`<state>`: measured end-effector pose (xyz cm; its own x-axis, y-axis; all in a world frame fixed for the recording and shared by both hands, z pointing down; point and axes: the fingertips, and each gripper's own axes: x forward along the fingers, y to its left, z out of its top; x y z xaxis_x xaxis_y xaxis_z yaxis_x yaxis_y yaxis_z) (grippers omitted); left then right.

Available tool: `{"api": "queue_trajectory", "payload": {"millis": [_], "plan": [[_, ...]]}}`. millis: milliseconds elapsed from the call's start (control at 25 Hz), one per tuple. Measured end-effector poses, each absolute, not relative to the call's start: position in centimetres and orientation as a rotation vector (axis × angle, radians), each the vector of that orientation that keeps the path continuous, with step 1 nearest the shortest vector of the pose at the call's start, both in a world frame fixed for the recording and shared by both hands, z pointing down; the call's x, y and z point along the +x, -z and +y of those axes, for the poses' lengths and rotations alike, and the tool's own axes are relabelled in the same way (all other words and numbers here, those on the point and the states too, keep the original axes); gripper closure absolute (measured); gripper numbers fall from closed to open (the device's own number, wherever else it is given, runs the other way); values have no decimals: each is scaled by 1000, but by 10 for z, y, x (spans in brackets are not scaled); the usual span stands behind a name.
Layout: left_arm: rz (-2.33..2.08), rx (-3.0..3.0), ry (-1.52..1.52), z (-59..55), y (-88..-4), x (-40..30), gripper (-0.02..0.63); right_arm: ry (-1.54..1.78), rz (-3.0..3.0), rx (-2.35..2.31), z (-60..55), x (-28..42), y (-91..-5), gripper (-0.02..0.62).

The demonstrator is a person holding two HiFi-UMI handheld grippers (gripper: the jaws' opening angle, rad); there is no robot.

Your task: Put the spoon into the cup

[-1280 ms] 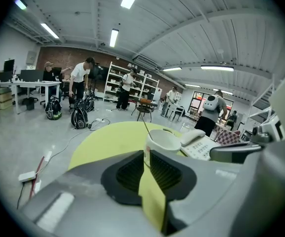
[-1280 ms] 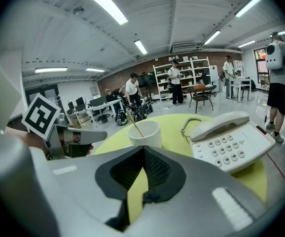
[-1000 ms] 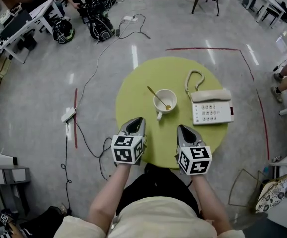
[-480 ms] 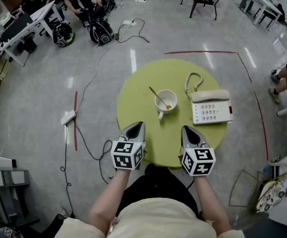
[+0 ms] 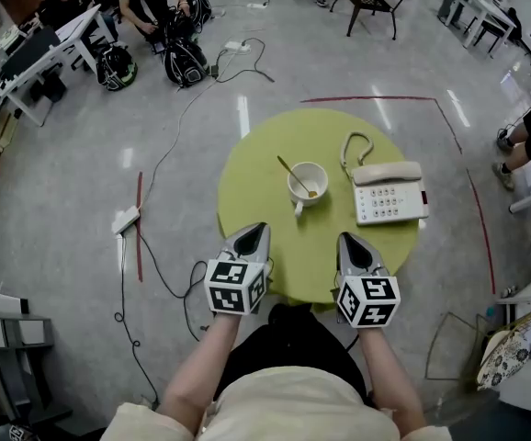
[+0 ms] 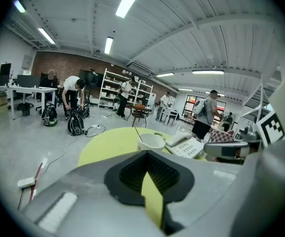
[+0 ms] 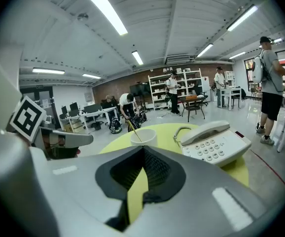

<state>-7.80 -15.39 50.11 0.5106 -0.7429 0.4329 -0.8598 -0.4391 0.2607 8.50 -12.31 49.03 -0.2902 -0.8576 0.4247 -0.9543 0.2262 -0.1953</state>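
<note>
Just beside the cup (image 5: 307,183), a telephone (image 5: 389,200)

— What's the room like from your feed?
— I see a glossy grey floor (image 5: 63,154) with red tape lines (image 5: 140,223), desks (image 5: 74,26) on the left, shelves (image 6: 114,85) against a brick wall (image 6: 58,64), strip lights (image 7: 107,11) overhead.

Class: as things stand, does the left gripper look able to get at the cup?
Probably yes: only bare table lies between the left gripper and the cup, and the telephone sits off to the right. The gripper's jaws are shut, so they must open first.
</note>
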Motion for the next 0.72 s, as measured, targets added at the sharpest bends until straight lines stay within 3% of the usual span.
{"api": "queue_trajectory", "payload": {"millis": [720], "plan": [[-1322,2363,-303,-133,-476,-86,604,-523,-2331,1778,-100,79,-458,595]]}}
